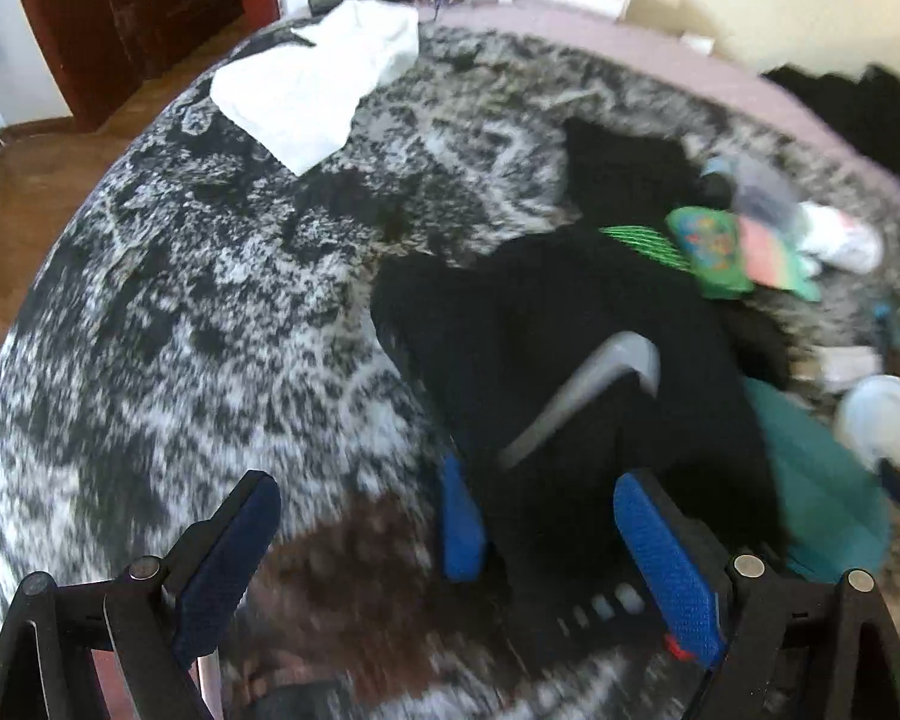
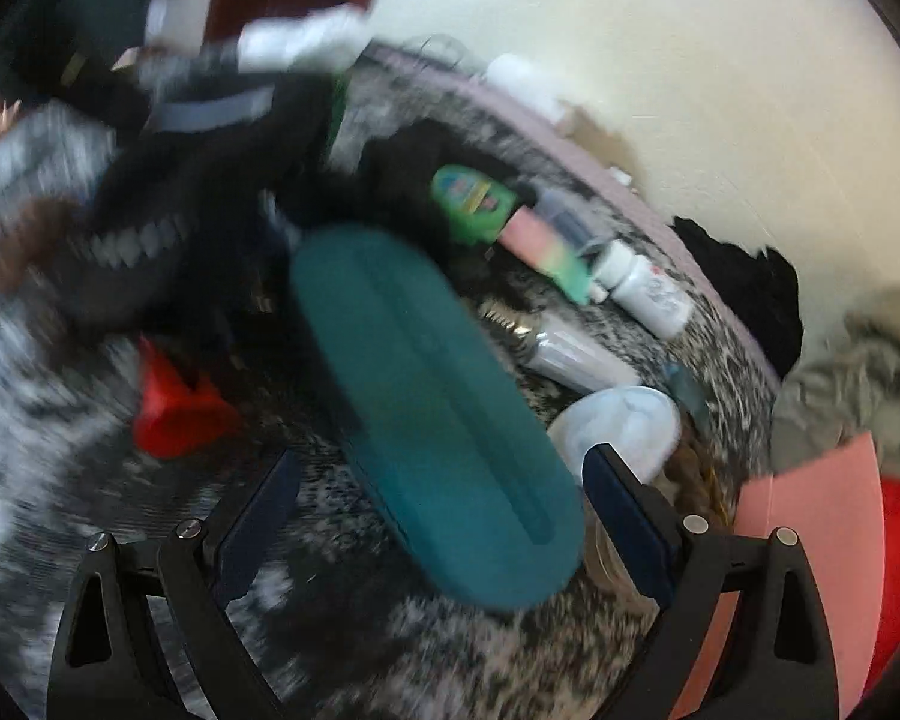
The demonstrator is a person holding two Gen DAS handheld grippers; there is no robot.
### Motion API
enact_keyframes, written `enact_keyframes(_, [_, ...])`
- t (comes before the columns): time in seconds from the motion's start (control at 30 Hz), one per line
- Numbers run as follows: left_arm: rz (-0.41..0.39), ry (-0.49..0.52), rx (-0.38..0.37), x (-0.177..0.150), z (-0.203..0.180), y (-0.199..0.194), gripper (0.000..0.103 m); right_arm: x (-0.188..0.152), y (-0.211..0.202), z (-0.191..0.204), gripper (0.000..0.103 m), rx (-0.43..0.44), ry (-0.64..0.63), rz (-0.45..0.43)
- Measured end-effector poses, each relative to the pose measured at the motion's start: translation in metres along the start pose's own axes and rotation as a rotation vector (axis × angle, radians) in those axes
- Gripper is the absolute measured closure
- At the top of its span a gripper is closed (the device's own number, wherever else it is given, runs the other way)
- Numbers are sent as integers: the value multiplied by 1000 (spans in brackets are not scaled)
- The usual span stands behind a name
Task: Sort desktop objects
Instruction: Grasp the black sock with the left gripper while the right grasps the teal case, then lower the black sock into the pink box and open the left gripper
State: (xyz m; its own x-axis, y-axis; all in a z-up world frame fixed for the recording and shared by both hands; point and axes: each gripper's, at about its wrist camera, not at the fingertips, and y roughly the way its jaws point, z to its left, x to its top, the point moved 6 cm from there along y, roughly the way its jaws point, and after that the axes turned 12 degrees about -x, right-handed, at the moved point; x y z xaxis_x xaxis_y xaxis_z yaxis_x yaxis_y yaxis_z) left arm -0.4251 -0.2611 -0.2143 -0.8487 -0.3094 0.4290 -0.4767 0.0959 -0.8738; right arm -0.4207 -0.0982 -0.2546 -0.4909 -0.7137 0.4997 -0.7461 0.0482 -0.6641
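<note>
Teal case [image 2: 432, 402], smooth and oblong, lies between the right gripper's [image 2: 444, 516] wide-apart fingers, contact unclear through blur. Left gripper [image 1: 444, 540] fingers gape over black fabric [image 1: 546, 324]. Beyond, a white bottle [image 2: 648, 288] and green packet [image 2: 471, 201] on the speckled grey surface [image 1: 210, 300].

Teal case [image 2: 438, 414] flat on mottled cover — white bottle [image 2: 645, 288] lying nearby.

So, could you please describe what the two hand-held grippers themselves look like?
Each hand-held gripper, left and right, has a black frame with triangular cut-outs, silver round pivot pins, and two flat fingers with textured blue pads.
</note>
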Motion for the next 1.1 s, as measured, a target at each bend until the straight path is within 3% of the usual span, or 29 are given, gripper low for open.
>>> enact_keyframes(0.13, [-4,-51,-37,16,10,18,14,5,13,2,3,11,-3,-30])
enact_keyframes(0.17, [-23,-72,-86,21,9,18,46,6,15,0,17,27,9,-28])
enact_keyframes(0.2, [-25,-91,-114,23,9,14,101,6,15,-2,18,42,24,-26])
enact_keyframes(0.23, [-28,-110,-141,25,8,11,99,7,15,-4,20,56,39,-24])
enact_keyframes(0.3, [-92,-106,-142,29,1,-9,99,10,7,-6,42,50,32,-46])
enact_keyframes(0.37, [-142,-71,-134,29,-10,-30,99,13,-6,-12,52,39,37,-62])
enact_keyframes(0.5, [-188,-65,-186,15,-29,-64,99,14,-26,-28,62,67,99,-62])
enact_keyframes(0.67, [-218,-72,-257,-4,-39,-95,99,2,-56,-54,66,91,189,-61])
enact_keyframes(0.87, [-284,-52,-290,-11,-48,-129,99,-10,-100,-88,69,148,332,-68])
enact_keyframes(1.1, [-399,19,-348,-21,-78,-187,100,-20,-175,-119,69,144,413,-180])
